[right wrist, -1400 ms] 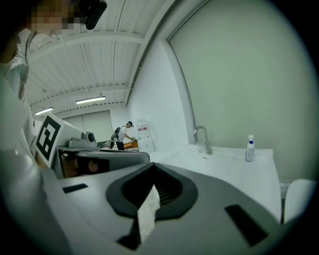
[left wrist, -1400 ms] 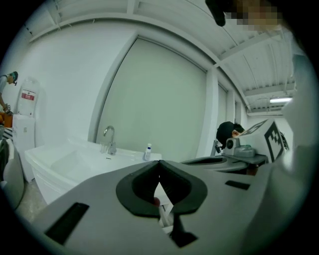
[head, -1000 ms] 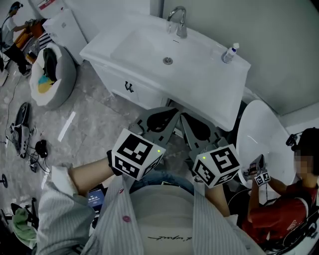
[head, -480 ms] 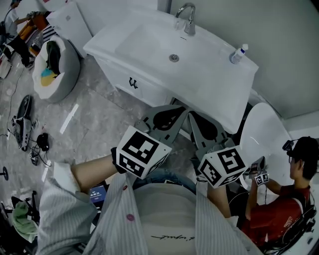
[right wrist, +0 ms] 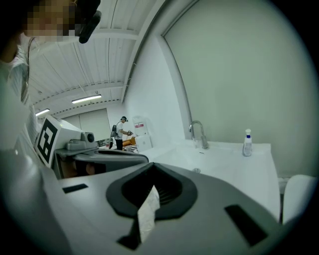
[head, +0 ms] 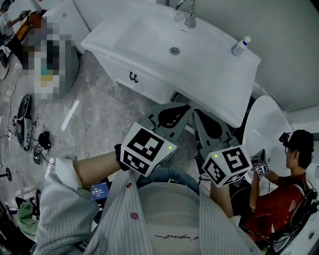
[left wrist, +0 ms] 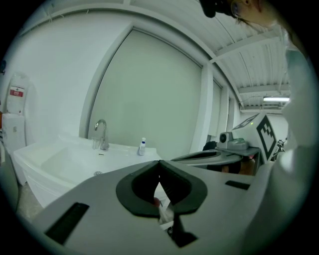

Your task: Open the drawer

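Observation:
A white vanity [head: 149,84] carries a sink; on its front is the drawer, marked by a small dark handle [head: 133,77]. The drawer front sits flush and closed. My left gripper [head: 188,106] and right gripper [head: 196,111] are held side by side in front of me, their tips near the vanity's lower front edge, to the right of the handle and apart from it. In the left gripper view the left gripper [left wrist: 159,162] has its jaws together with nothing held. The right gripper [right wrist: 152,164] looks the same in its own view, shut and empty.
A faucet [head: 189,15] and a small bottle [head: 240,46] stand on the sink top. A white toilet [head: 264,124] is at the right, with a seated person [head: 279,199] beside it. Cables and gear [head: 25,129] lie on the floor at the left.
The head view has shifted slightly. Both grippers keep the same pose, shut and side by side in front of the vanity.

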Available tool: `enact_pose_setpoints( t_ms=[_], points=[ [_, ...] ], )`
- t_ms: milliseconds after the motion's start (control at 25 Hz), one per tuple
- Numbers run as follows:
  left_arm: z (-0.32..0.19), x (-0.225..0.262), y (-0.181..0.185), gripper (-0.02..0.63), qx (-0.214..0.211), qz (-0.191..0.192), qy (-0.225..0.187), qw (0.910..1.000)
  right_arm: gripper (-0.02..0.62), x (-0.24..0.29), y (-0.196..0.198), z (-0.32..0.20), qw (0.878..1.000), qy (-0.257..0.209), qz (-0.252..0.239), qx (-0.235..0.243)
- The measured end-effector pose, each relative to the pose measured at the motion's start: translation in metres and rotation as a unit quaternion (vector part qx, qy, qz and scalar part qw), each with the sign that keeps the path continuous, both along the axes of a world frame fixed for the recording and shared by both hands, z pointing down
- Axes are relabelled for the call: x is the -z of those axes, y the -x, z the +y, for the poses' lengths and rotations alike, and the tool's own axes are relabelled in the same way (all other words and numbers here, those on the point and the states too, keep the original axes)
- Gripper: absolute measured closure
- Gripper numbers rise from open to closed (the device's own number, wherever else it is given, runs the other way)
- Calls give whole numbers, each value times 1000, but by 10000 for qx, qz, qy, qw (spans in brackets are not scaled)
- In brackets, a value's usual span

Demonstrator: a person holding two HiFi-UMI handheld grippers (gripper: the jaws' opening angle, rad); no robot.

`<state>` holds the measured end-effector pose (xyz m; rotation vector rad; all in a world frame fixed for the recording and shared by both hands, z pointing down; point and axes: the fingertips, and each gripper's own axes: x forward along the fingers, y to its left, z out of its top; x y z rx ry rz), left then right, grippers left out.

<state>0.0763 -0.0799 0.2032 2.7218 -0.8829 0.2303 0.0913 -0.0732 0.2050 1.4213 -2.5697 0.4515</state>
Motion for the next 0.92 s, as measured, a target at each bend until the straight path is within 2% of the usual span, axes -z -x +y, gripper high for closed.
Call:
enact_pose_setpoints(
  t_ms=[280, 920],
  points=[
    [2, 1, -3, 591, -34, 65, -23, 10000, 588, -5, 1, 4, 10000, 42, 15, -63],
    [4, -9, 0, 592, -45, -56, -2, 10000, 588, -17, -7, 6, 9996, 146, -124, -206]
  ],
)
